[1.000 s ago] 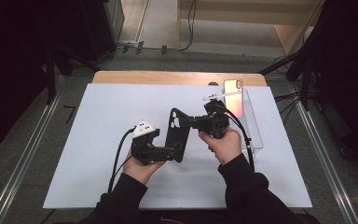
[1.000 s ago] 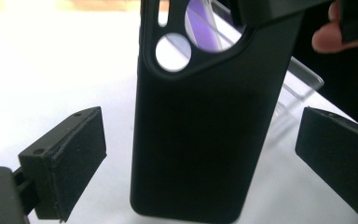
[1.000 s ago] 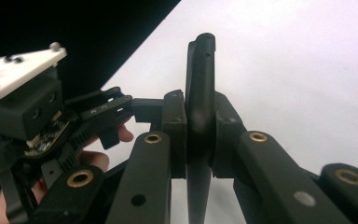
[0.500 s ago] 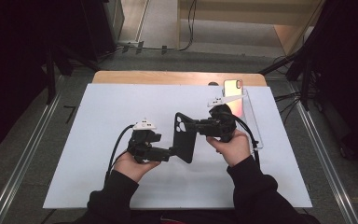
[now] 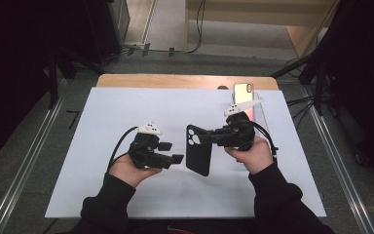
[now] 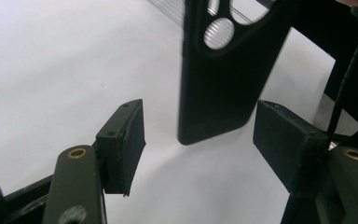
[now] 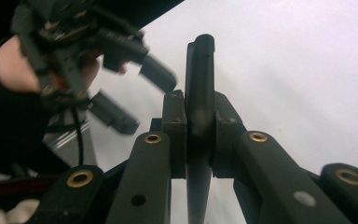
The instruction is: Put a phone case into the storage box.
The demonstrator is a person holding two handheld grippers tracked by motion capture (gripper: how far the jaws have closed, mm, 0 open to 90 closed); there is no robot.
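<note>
A black phone case with camera cut-outs hangs above the white sheet, and my right gripper is shut on its upper part. In the right gripper view the case stands edge-on, pinched between the two pads of the right gripper. My left gripper is a short way left of the case, apart from it. Its jaws have just been closing but still stand open. In the left gripper view the case's lower end hangs beyond the left gripper, with nothing between the pads. The left gripper is blurred in the right gripper view.
A phone with a lit orange screen stands at the back right beside a clear plastic tray. The white sheet covers most of the wooden table. Cables trail from both grippers toward the person.
The right gripper has carried the case a little to the right. The left gripper has drawn back to the left, away from the case, and its jaws have narrowed.
</note>
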